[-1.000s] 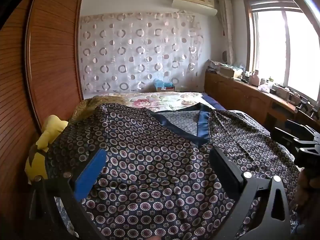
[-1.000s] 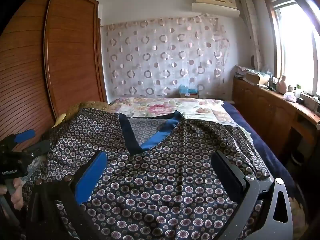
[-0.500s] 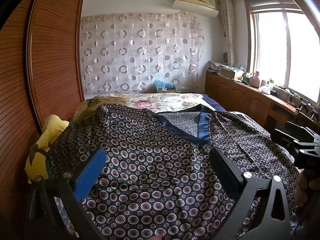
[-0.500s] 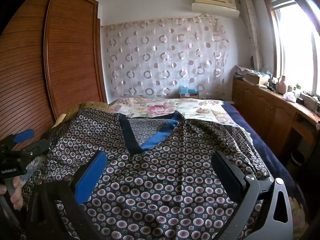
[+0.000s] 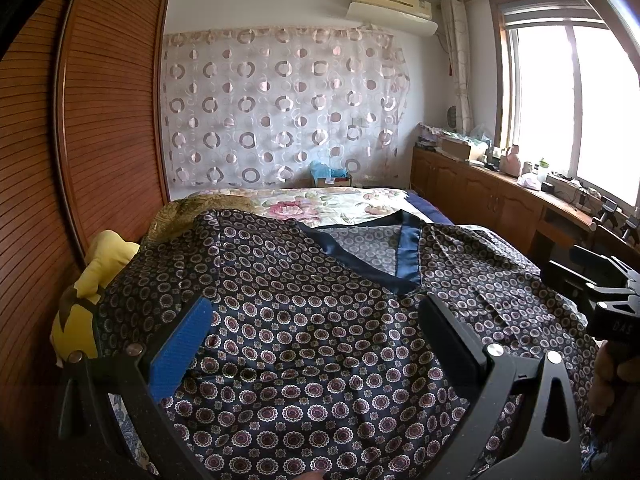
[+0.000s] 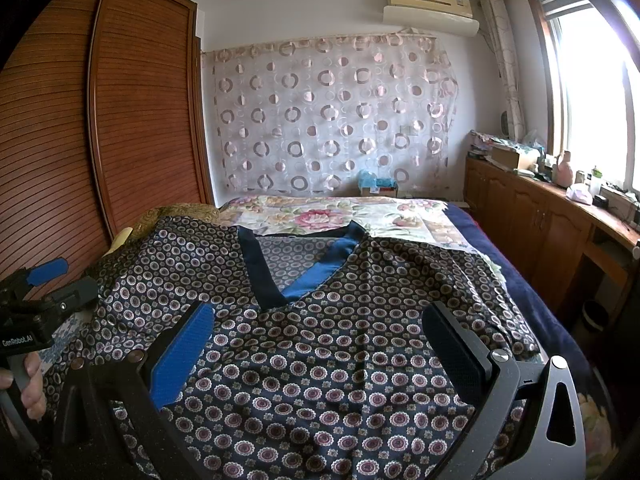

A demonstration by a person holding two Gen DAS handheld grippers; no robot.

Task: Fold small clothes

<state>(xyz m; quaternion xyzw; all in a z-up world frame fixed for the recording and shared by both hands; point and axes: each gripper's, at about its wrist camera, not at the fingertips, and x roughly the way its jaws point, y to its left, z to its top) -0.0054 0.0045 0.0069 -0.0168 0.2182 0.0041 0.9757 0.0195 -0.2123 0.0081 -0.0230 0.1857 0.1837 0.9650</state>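
Fingers (image 5: pixel 182 344) spread wide over silky, circle-printed garment (image 5: pixel 304 320).

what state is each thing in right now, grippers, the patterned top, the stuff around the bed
left hand-held gripper: open, over the top, holding nothing
right hand-held gripper: open, holding nothing
patterned top: spread on the bed, unfolded, wrinkled, neckline away from the cameras
floral bedspread: lying flat beyond the top
wardrobe door: closed
circle-pattern curtain: drawn across the wall
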